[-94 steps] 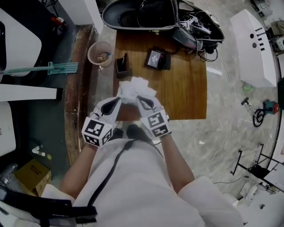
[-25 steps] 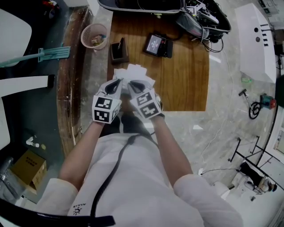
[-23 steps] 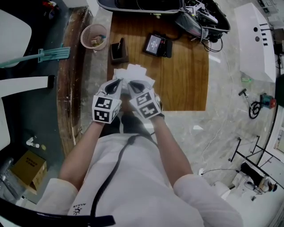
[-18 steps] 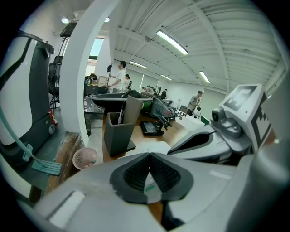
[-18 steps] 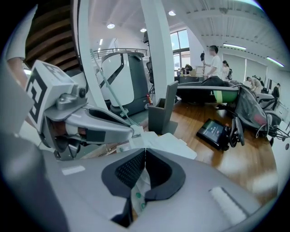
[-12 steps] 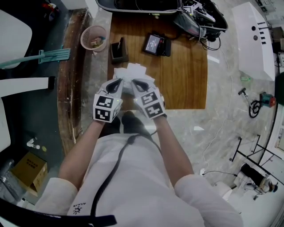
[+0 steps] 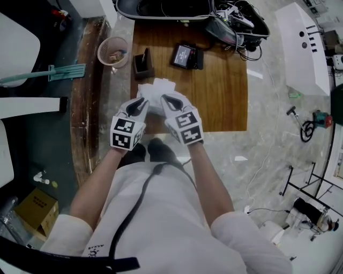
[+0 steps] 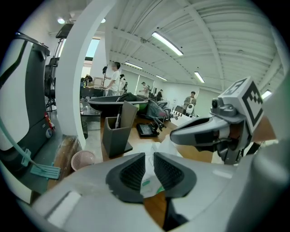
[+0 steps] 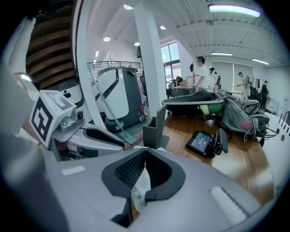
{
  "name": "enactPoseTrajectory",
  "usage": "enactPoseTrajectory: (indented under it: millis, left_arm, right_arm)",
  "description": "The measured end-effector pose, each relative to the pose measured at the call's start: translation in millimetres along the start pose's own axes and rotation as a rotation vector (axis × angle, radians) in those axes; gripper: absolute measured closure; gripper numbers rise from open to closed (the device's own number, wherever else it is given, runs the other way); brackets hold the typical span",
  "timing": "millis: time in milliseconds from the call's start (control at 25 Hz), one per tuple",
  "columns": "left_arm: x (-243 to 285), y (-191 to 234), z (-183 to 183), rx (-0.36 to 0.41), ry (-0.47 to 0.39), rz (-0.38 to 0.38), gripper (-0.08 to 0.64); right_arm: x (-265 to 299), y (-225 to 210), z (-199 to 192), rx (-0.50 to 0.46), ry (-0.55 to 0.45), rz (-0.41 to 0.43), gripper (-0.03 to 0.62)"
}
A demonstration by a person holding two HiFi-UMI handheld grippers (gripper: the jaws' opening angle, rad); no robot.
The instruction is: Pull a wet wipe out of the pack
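Note:
The white wipe pack (image 7: 155, 90) lies crumpled on the wooden table (image 7: 225, 96), just ahead of both grippers. My left gripper (image 7: 143, 101) is at its left side. Its jaws are opening: in the left gripper view a narrow gap separates the pads (image 8: 134, 171), which press on nothing, and the white pack with green print (image 8: 149, 186) shows through the gap below. My right gripper (image 7: 165, 98) is at the pack's right side. Its jaws (image 9: 145, 153) are shut on a white edge with green dots (image 9: 138, 192) that hangs from them.
A grey pen holder (image 7: 142, 63) and a black device (image 7: 185, 55) stand behind the pack. A pink basket (image 7: 112, 52) sits off the table's left edge. A black bag with cables (image 7: 177, 8) fills the far edge. Marble floor lies to the right.
The left gripper's jaws have come apart. The right gripper has lifted slightly, still gripping the white edge. The left hand has stayed in place.

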State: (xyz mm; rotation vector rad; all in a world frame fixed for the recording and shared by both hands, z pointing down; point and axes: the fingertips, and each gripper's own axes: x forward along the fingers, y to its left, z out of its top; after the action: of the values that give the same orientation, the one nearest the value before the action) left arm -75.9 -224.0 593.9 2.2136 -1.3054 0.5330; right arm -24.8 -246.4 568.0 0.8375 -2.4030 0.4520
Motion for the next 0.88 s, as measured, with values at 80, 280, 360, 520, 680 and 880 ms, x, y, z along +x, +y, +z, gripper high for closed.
enactPoseTrajectory:
  millis: [80, 280, 360, 520, 680, 880]
  left_arm:
    - [-3, -2, 2, 0.004, -0.005, -0.003, 0.492]
    - [-11, -8, 12, 0.029, -0.031, -0.016, 0.492]
    - [-15, -11, 16, 0.039, -0.039, -0.02, 0.492]
    - [-21, -15, 24, 0.059, -0.06, -0.028, 0.492]
    - [-28, -20, 34, 0.077, -0.082, -0.041, 0.492]
    - [-37, -25, 50, 0.1, -0.116, -0.055, 0.492]
  right_arm:
    - [-3, 0, 4, -0.004, -0.016, -0.005, 0.58]
    - [-13, 4, 18, -0.012, -0.062, -0.021, 0.58]
    - [-18, 5, 22, -0.012, -0.081, -0.029, 0.58]
    - [-29, 7, 33, -0.012, -0.123, -0.046, 0.58]
    - [-41, 6, 43, -0.024, -0.16, -0.071, 0.58]
    - [-57, 10, 58, -0.021, -0.221, -0.077, 0.58]
